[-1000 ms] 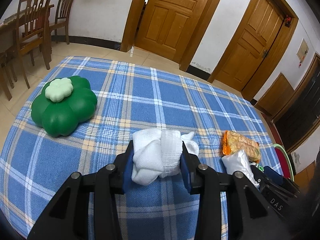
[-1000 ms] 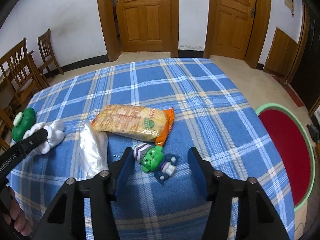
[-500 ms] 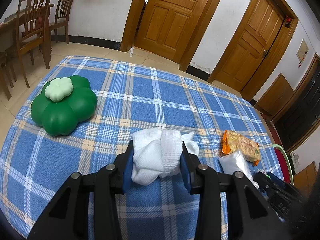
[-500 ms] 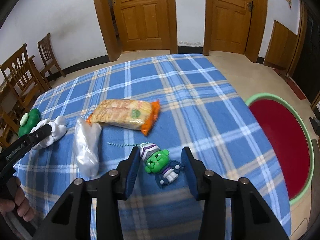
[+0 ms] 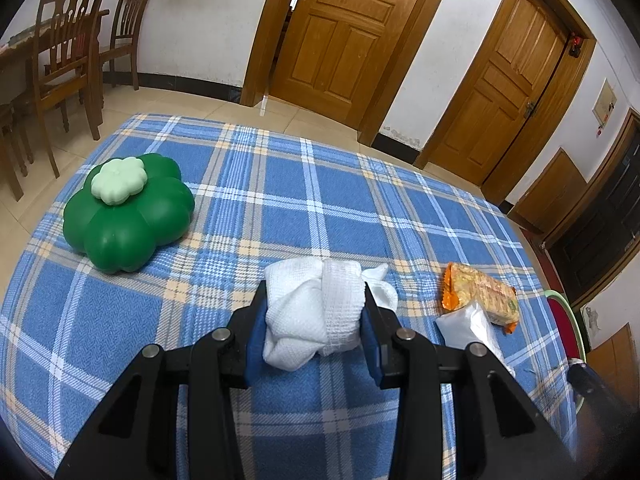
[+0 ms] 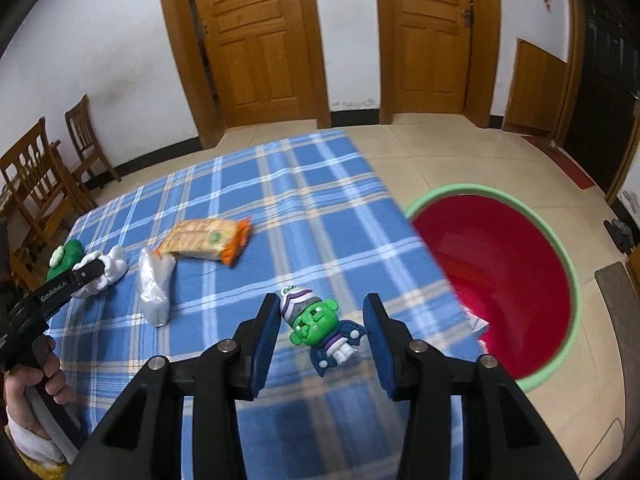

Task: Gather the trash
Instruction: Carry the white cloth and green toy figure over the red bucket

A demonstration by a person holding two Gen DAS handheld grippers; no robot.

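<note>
Green-faced and purple-capped, the little plastic toy figure (image 6: 323,330) sits between your right gripper (image 6: 320,340)'s blue pads, and it looks gripped, though contact on the right pad is hard to see. A second ago those jaws stood wider around it as it lay on the blue plaid tablecloth (image 6: 280,200); now the view has swung toward the red basin with the green rim (image 6: 496,280) beside the table. Your left gripper (image 5: 314,320) has not budged: its pads stay pressed on the white rolled cloth bundle (image 5: 312,312). On the cloth lie the orange snack packet (image 6: 204,238) and the clear crumpled plastic bag (image 6: 154,288), touching each other, and the green clover-shaped box (image 5: 128,212) well apart.
</note>
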